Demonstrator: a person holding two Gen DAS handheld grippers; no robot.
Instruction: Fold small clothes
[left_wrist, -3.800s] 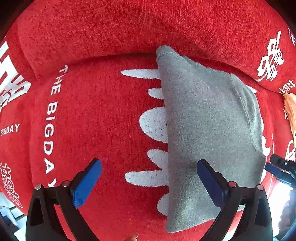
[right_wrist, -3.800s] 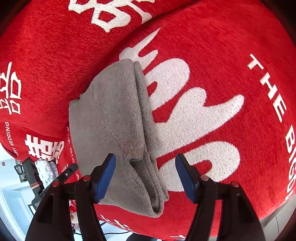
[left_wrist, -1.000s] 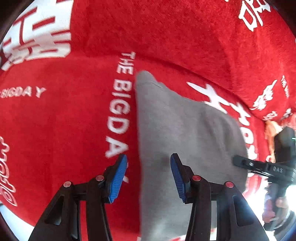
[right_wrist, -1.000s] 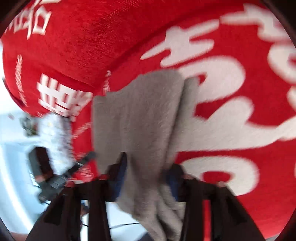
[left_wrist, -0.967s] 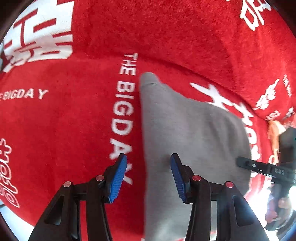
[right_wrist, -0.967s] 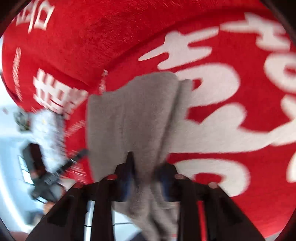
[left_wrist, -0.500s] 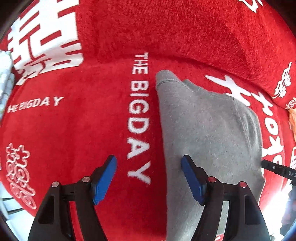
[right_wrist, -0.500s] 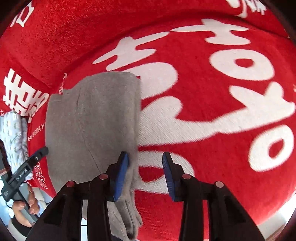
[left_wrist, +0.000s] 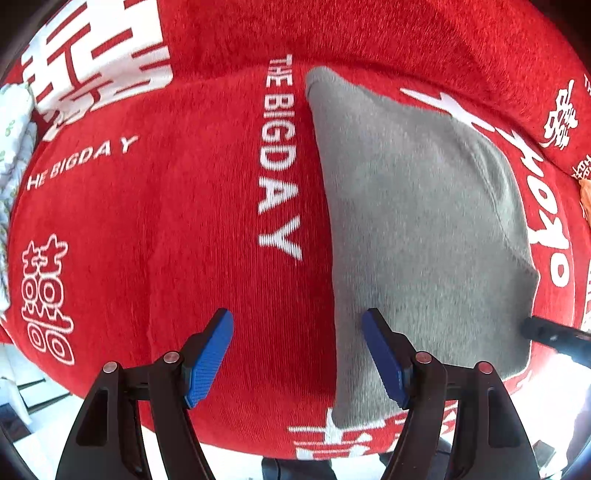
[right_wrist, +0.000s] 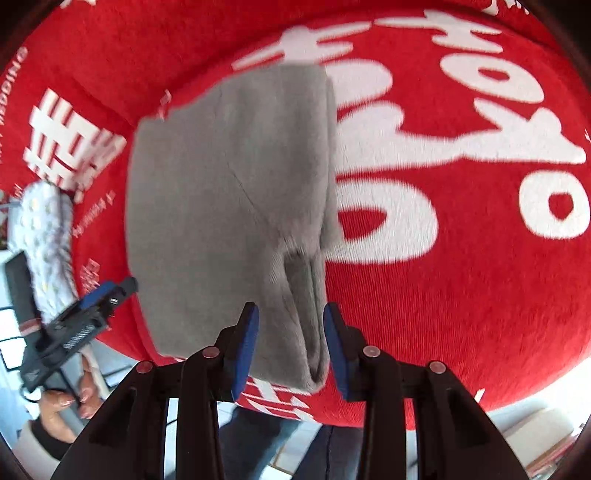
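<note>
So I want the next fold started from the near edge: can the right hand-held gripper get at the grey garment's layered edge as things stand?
Probably yes. The right hand-held gripper is open, its fingers straddling the grey garment at its layered near edge, with nothing between them.

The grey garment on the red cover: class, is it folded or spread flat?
Folded. The grey garment shows stacked layers at its near right edge.

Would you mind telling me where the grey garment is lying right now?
The grey garment lies folded on the red cloth, right of the "THE BIGDAY" lettering in the left wrist view; the right gripper straddles its near edge.
</note>
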